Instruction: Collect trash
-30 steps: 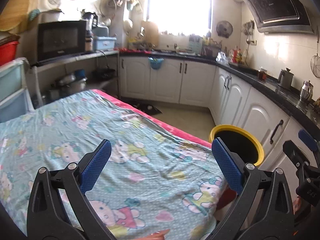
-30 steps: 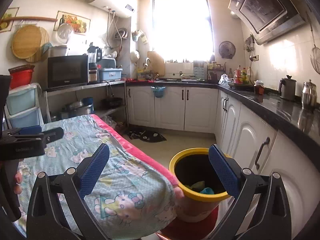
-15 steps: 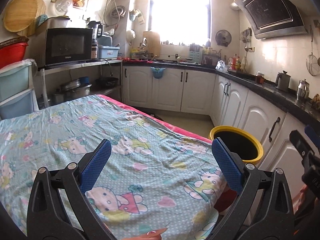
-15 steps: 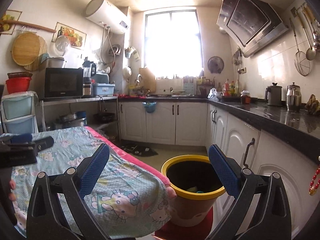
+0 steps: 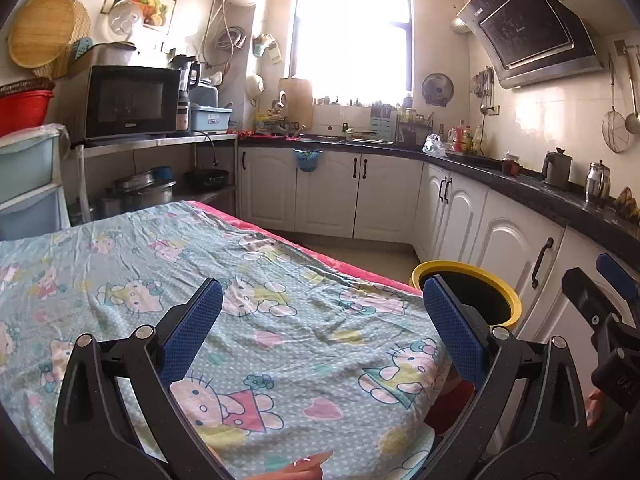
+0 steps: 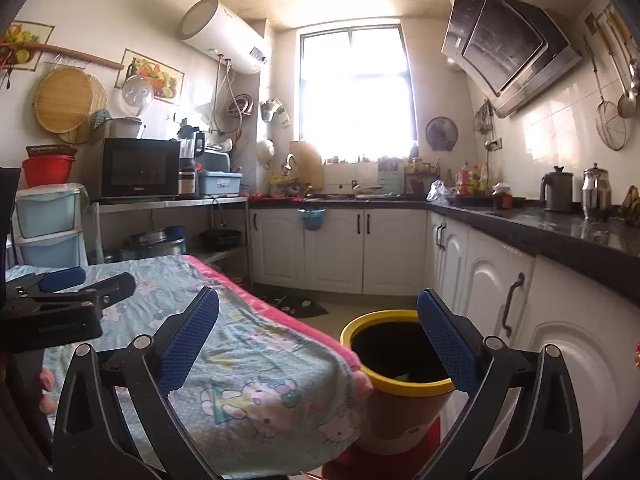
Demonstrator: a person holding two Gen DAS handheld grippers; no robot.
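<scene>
Beside the worktop's (image 5: 280, 320) right edge, the bin (image 6: 400, 380) holds scraps; both claws, left (image 5: 322, 322) and right (image 6: 318, 334), gape empty, with no trash visible to collect.

The yellow-rimmed round bin (image 6: 402, 364) is hemmed between the cartoon-printed cloth-covered bench (image 6: 256, 380) and white cabinet doors (image 6: 496, 300); its mouth is left unobstructed.

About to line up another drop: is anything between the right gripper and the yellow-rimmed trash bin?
Nothing visible blocks it. The right gripper is open and empty, and the trash bin stands just ahead by the tablecloth corner, its mouth uncovered.
</scene>
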